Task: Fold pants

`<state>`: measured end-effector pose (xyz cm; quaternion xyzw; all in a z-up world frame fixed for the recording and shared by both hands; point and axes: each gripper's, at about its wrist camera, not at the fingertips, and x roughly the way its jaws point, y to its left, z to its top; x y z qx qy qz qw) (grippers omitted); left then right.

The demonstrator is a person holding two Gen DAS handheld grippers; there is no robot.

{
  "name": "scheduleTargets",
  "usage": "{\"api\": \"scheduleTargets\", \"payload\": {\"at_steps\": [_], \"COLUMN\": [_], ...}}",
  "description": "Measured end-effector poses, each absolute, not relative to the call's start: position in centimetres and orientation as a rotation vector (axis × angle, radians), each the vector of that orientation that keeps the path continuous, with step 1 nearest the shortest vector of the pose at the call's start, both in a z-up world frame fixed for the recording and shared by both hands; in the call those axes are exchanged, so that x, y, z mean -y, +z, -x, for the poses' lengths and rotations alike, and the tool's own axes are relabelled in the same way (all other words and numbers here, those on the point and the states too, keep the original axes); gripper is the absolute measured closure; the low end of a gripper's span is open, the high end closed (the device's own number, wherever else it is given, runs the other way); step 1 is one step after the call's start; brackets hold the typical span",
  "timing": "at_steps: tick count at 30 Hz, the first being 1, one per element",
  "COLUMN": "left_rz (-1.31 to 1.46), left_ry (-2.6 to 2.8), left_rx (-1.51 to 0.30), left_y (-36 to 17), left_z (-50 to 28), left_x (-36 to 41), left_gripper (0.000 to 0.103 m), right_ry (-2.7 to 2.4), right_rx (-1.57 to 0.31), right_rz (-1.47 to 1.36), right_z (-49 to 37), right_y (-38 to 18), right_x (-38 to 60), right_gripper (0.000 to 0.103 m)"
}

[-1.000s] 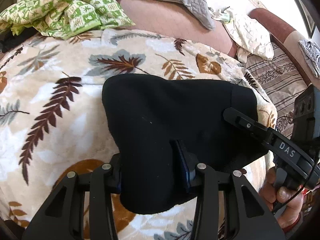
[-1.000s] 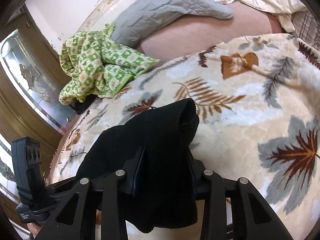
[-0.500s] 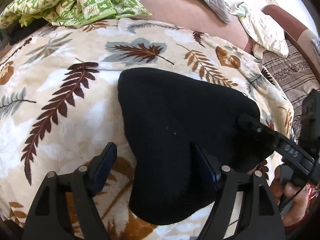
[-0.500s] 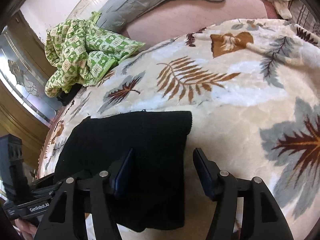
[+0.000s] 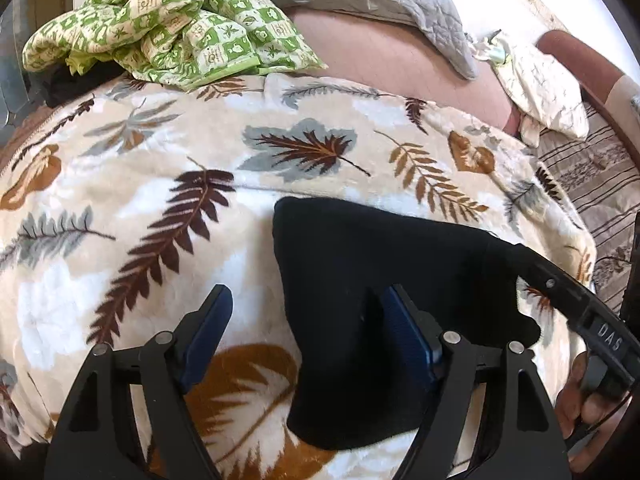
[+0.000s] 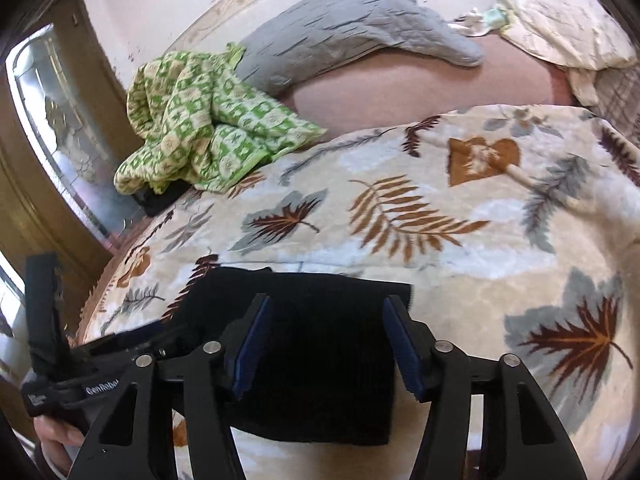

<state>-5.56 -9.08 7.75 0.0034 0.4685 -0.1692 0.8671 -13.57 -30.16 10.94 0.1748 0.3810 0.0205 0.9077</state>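
Black pants (image 5: 384, 292), folded into a compact bundle, are laid flat on a leaf-patterned blanket (image 5: 132, 216) spread over the bed, their longer side running across between the two hands. The left gripper (image 5: 306, 340) is seen with its fingers spread wide and holding nothing, having just been opened off the cloth: one finger is poised over the bundle's left edge, the other over bare blanket. The right gripper (image 6: 328, 344) is hung over the opposite end, its fingers having just narrowed a little yet gripping nothing, so both are equally near.
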Motion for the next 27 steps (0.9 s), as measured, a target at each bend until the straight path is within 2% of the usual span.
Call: {"api": "scheduleTargets", "payload": {"at_steps": [2, 7, 12, 16, 27], "left_rz": [-0.02, -0.039, -0.038, -0.022, -0.028], "left_ry": [-0.331, -0.328, -0.337, -0.337, -0.321], "left_rx": [-0.986, -1.02, -1.015, -1.02, -1.01], "left_y": [7.3, 5.5, 5.1, 5.1, 6.5], "left_z": [4.8, 3.1, 2.8, 2.8, 5.5], "left_x": [9.4, 10.6, 11.1, 11.0, 9.4], "left_gripper": [0.025, 0.023, 0.02, 0.02, 0.02], "right_ry": [0.05, 0.003, -0.021, -0.015, 0.033], "right_rx": [-0.806, -0.881, -0.914, -0.915, -0.879], "right_rz": [-0.343, -0.276, -0.295, -0.283, -0.237], "right_z": [12.4, 10.0, 8.2, 8.2, 13.0], "right_y": [10.4, 8.4, 5.9, 6.0, 10.0], "right_x": [29.4, 28.9, 30.2, 30.2, 28.3], "right_gripper": [0.054, 0.058, 0.058, 0.058, 0.056]}}
